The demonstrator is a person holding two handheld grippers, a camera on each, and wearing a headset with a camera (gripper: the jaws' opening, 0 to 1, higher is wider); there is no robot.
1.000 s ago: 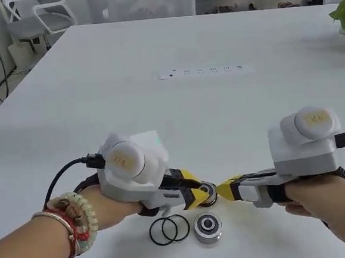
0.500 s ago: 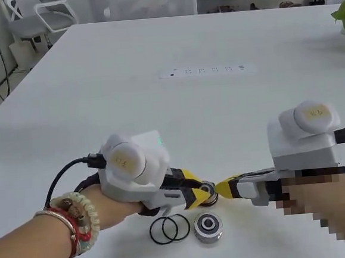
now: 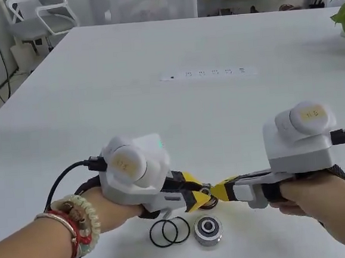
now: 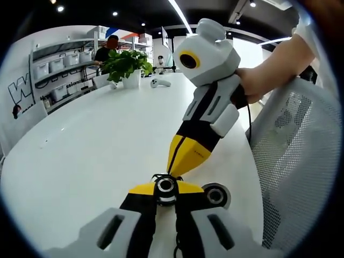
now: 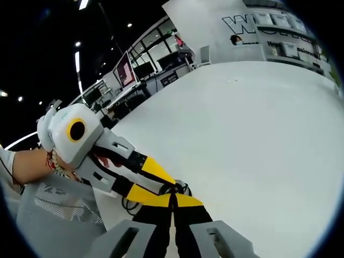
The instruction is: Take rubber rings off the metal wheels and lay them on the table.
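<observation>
While the left gripper (image 4: 166, 189) holds a small metal wheel (image 4: 165, 184) just above the white table (image 3: 159, 106), the right gripper (image 5: 173, 198) meets it tip to tip from the opposite side.

Left jaws: clamped on the held wheel, one yellow tip against each side.

Right jaws: drawn together, yellow tips meeting at the wheel's rim. A thin black rubber ring (image 5: 183, 187) loops out at that point. Whether the tips pinch it cannot be told.

In the head view, the held wheel sits between the two sets of yellow tips and is largely covered by them.

Items on the table (nearer the person than the gripper tips):
- Two loose rings (image 3: 168, 231), lying flat and overlapping each other.
- A second wheel (image 3: 208, 229), lying flat just beside the loose rings, on their right.

A white power strip (image 3: 207, 73) lies well apart from the work, farther up the table.
</observation>
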